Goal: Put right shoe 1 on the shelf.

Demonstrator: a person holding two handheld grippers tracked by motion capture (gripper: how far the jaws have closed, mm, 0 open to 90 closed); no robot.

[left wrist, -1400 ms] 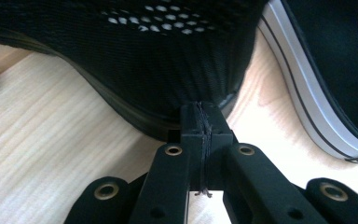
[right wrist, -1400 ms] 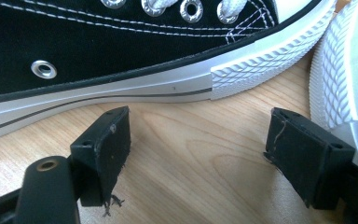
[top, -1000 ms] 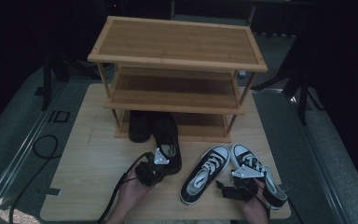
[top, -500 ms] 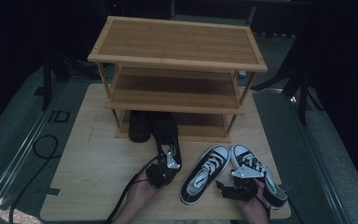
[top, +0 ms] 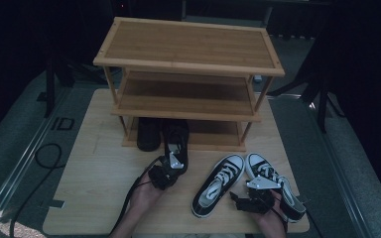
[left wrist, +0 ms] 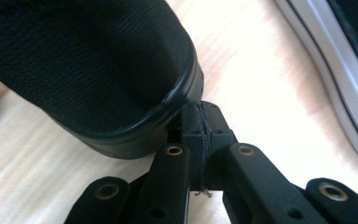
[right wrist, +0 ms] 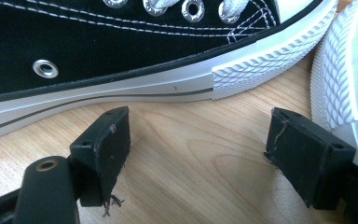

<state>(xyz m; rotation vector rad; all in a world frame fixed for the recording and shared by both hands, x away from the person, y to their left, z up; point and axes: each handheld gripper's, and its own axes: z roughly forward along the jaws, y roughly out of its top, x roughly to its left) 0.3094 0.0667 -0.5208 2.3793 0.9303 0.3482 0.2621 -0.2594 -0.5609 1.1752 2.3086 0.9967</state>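
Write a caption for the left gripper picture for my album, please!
Shut left gripper pressing its black jaws against the heel rim of a black leather shoe on the pale wooden table.

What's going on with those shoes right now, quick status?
Left gripper shut, tips at heel of black shoe, not gripping it. Right gripper open between the two sneakers. Shoe rack just ahead; nothing blocking.

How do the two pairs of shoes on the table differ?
The black pair is plain dark all over; the sneakers have white soles, toe caps and laces. The black pair lies with its toes tucked under the bottom shelf of the wooden rack; the sneakers lie out on the open table, splayed apart. The left gripper, shut, is at a black shoe's heel; the right gripper, open, sits between the sneakers. Both pairs stand sole-down.
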